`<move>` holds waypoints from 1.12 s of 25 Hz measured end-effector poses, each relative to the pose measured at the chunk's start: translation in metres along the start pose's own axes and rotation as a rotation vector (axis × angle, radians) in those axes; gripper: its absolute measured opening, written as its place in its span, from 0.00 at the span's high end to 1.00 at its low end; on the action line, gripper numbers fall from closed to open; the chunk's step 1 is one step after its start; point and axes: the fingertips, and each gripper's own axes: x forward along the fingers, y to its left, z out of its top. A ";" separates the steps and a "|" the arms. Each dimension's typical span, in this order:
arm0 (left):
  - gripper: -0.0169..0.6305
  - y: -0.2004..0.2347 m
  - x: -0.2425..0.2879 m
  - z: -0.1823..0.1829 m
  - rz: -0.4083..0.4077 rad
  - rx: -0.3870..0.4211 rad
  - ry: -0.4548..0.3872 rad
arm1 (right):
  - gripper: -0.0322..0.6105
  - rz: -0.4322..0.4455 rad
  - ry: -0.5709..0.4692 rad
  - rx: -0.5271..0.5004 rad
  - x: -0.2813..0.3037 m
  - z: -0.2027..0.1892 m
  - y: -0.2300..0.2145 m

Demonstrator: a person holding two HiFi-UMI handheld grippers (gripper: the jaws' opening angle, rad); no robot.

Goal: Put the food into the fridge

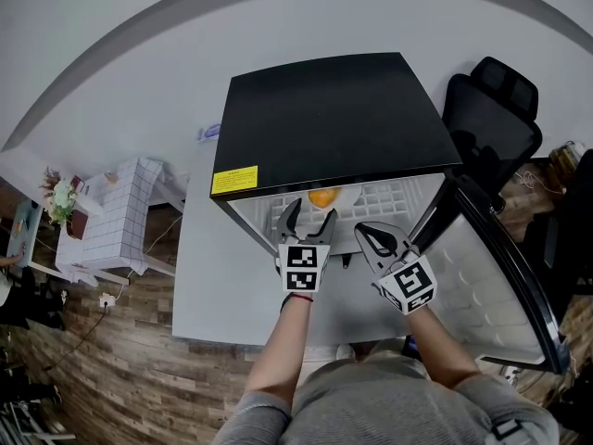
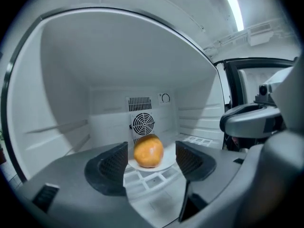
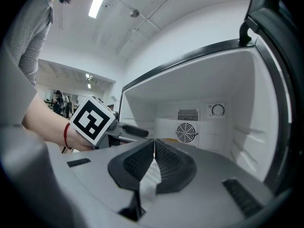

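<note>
The orange (image 2: 148, 150) sits on its plate (image 2: 166, 165) on the fridge (image 1: 324, 109) shelf (image 2: 147, 180), in front of the rear fan. My left gripper (image 2: 151, 163) is at the fridge mouth with its jaws wide apart and holding nothing; the orange lies just beyond them, apart from both pads as far as I can tell. My right gripper (image 3: 154, 146) hangs beside it with its jaws closed together and empty.

I judge the food is placed. I should draw the left gripper straight back and level, jaws apart, so neither pad nudges the orange or the plate rim. Then I can swing the door (image 1: 500, 267), wide open on my right, shut with the right gripper.
</note>
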 end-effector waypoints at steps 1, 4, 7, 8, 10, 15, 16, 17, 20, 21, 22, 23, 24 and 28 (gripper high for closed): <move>0.50 0.000 -0.005 0.000 0.001 -0.010 -0.006 | 0.93 0.002 0.001 0.001 -0.001 0.000 0.002; 0.50 0.002 -0.020 0.000 0.008 -0.048 -0.023 | 0.93 0.007 0.002 -0.002 -0.004 0.002 0.008; 0.50 0.001 -0.036 0.004 0.016 -0.071 -0.046 | 0.93 0.008 0.003 0.000 -0.009 0.002 0.013; 0.50 0.000 -0.041 0.005 0.018 -0.069 -0.054 | 0.93 0.009 0.002 0.001 -0.010 0.002 0.014; 0.54 -0.003 -0.049 0.008 0.020 -0.061 -0.069 | 0.93 0.013 -0.002 -0.006 -0.013 0.005 0.017; 0.74 -0.014 -0.066 0.013 0.015 -0.054 -0.107 | 0.93 0.023 -0.010 -0.013 -0.020 0.010 0.026; 0.78 -0.016 -0.069 0.015 0.013 -0.054 -0.116 | 0.93 0.025 -0.011 -0.017 -0.022 0.011 0.028; 0.81 -0.018 -0.073 0.017 0.012 -0.054 -0.125 | 0.93 0.027 -0.012 -0.019 -0.023 0.012 0.029; 0.86 -0.022 -0.082 0.024 0.010 -0.062 -0.152 | 0.93 0.029 -0.011 -0.014 -0.029 0.013 0.032; 0.88 -0.023 -0.085 0.026 0.010 -0.062 -0.160 | 0.93 0.030 -0.012 -0.015 -0.031 0.013 0.033; 0.90 -0.024 -0.088 0.027 0.010 -0.059 -0.168 | 0.93 0.031 -0.014 -0.017 -0.033 0.014 0.034; 0.92 -0.026 -0.092 0.029 0.011 -0.054 -0.175 | 0.93 0.033 -0.016 -0.018 -0.035 0.015 0.035; 0.93 -0.027 -0.095 0.029 0.011 -0.048 -0.179 | 0.93 0.033 -0.019 -0.018 -0.037 0.016 0.037; 0.95 -0.037 -0.109 0.030 0.006 -0.035 -0.189 | 0.93 0.038 -0.017 -0.013 -0.049 0.017 0.043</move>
